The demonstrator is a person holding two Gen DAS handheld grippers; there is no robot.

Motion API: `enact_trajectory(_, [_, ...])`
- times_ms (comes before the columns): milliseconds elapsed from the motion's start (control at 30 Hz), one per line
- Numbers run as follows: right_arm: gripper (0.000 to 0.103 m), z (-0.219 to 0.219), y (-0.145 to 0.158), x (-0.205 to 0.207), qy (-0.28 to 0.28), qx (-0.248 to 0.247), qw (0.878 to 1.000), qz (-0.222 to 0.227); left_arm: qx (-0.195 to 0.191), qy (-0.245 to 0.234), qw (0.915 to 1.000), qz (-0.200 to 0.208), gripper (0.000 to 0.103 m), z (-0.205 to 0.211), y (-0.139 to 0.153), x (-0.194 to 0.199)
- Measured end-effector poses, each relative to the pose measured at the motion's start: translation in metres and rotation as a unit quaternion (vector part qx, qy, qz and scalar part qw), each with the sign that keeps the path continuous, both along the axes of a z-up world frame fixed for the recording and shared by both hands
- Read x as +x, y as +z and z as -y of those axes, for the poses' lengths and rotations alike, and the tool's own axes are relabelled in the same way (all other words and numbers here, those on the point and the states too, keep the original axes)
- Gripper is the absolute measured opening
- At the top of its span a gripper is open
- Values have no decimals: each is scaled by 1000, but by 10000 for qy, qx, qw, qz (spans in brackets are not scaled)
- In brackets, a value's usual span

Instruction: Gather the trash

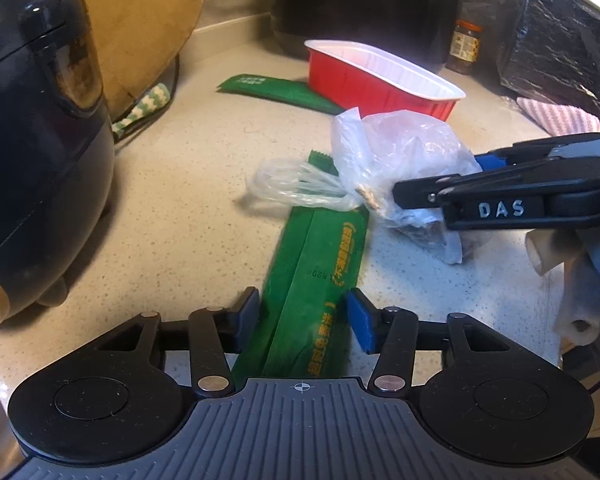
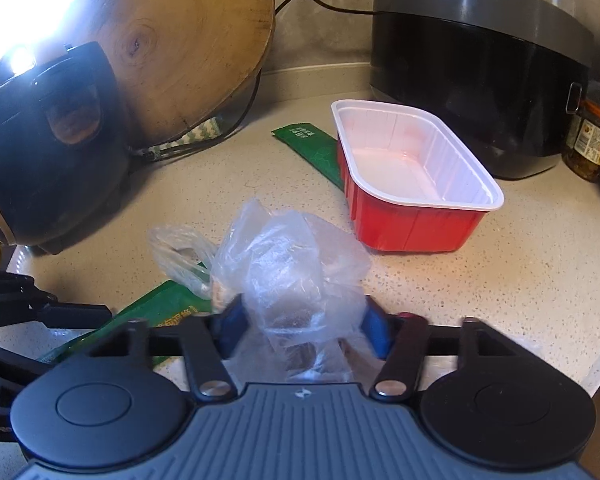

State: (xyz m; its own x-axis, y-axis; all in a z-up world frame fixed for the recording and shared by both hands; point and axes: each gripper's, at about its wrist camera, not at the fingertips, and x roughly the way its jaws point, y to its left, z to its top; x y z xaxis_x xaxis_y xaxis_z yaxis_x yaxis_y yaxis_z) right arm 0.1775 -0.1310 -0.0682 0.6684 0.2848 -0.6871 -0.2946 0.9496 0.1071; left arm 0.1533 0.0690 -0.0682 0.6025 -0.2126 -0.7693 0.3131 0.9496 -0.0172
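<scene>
A clear plastic bag (image 1: 400, 148) with dark scraps inside lies on the speckled counter (image 1: 180, 220). My right gripper (image 1: 436, 176) reaches in from the right and is shut on it. In the right wrist view its blue pads (image 2: 376, 328) squeeze the crumpled plastic bag (image 2: 292, 264) from both sides. A long green wrapper (image 1: 320, 264) lies flat under the bag's handles. My left gripper (image 1: 304, 318) stands open astride its near end, with a pad close to each edge. That same wrapper (image 2: 156, 312) shows at the lower left of the right wrist view.
A red tray (image 1: 380, 80) with a white inside stands behind the bag, partly covering a second green wrapper (image 1: 276, 88). A dark appliance (image 1: 32, 160) and a wooden board (image 1: 140, 20) fill the left. A black cooker (image 2: 480, 80), a jar (image 1: 466, 46) and a pink cloth (image 1: 556, 116) stand at the back right.
</scene>
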Motion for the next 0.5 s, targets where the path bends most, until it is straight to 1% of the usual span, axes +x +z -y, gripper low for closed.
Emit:
enact_trajectory(33, [45, 1, 2, 0, 9, 77, 10000, -32, -58, 43, 10000, 12, 46, -2, 0, -1])
enact_trajectory(67, [37, 2, 5, -1, 10, 150, 9999, -45, -139, 93, 9999, 0, 40, -4, 1, -1])
enact_trajectory(100, [26, 4, 10, -3, 1, 206, 9998, -27, -231, 141, 9996, -14, 36, -6, 3, 0])
enact_trajectory(133, [20, 5, 15, -5, -18, 248, 9997, 7, -292, 183, 9994, -24, 31, -8, 4, 0])
enact_trajectory(167, [18, 8, 20, -8, -34, 298, 9995, 45, -333, 207, 9992, -8, 27, -9, 6, 0])
enact_trajectory(233, [18, 14, 33, -15, -107, 422, 9989, 176, -375, 208, 9990, 91, 24, -9, 10, -1])
enact_trajectory(400, [18, 31, 63, -37, -385, 678, 9958, 482, -717, 109, 9967, 361, 23, -10, 27, -8])
enact_trajectory(500, [18, 42, 72, -49, -617, 701, 9939, 585, -883, -2, 9949, 484, 23, -6, 34, -10])
